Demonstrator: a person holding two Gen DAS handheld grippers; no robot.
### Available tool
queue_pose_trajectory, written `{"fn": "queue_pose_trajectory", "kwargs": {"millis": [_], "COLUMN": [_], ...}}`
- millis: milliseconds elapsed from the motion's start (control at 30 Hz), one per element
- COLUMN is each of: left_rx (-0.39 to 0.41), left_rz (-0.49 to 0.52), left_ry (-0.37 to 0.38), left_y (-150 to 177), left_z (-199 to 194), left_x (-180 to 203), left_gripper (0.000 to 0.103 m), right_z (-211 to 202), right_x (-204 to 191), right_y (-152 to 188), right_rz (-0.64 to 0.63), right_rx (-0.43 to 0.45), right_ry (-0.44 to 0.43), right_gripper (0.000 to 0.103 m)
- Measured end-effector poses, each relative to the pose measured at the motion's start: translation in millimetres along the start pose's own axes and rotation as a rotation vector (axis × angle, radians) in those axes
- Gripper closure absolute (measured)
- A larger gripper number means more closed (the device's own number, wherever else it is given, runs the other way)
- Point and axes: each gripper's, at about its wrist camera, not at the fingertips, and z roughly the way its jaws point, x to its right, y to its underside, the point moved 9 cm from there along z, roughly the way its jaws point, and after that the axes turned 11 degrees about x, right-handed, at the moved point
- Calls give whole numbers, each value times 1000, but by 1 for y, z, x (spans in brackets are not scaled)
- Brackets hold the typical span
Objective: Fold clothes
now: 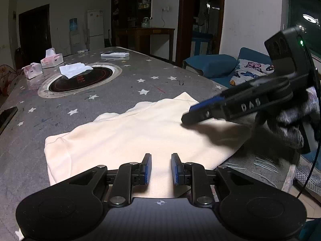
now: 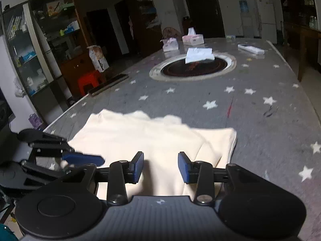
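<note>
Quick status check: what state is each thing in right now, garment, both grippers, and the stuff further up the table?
Garment: folded, flat on table.
Left gripper: open, over the garment's near edge, nothing gripped.
Right gripper: open, over the garment, nothing gripped.
Tissue boxes: upright, tissue sticking out.
Loose tissues: lying on the hotplate's rim.

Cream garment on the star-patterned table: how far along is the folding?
Done: the cream garment already lies as a flat, layered rectangle on the table. In hand: nothing; the left claw and right claw hover above it, both open. Left: probably one more fold or smoothing, though that is a guess.
</note>
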Motion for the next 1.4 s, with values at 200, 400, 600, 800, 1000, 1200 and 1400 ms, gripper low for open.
{"fn": "queue_pose_trajectory", "kwargs": {"millis": [200, 400, 600, 800, 1000, 1200, 1400], "left_rx": [2, 3, 3, 6, 11, 17, 27], "left_rz": [-6, -5, -10, -16, -21, -29, -41], "left_ry": [-1, 1, 0, 1, 4, 3, 7], "left_y": [2, 1, 1, 1, 2, 2, 1], "left_z": [-2, -2, -2, -1, -1, -2, -7], "left_x": [0, 0, 0, 0, -1, -2, -3], "left_gripper": [79, 78, 78, 78, 78, 78, 73], "right_z": [15, 16, 36, 51, 52, 81, 84], "right_x": [25, 24, 0, 7, -21, -41, -47], "right_y": [0, -13, -18, -19, -32, -19, -27], "right_rz": [-25, -63, -133, -115, -180, -255, -256], "right_rx": [-12, 7, -6, -35, -23, -95, -92], "right_ry": [82, 121, 65, 101, 47, 33, 34], "right_gripper": [68, 72, 72, 77, 76, 76, 76]}}
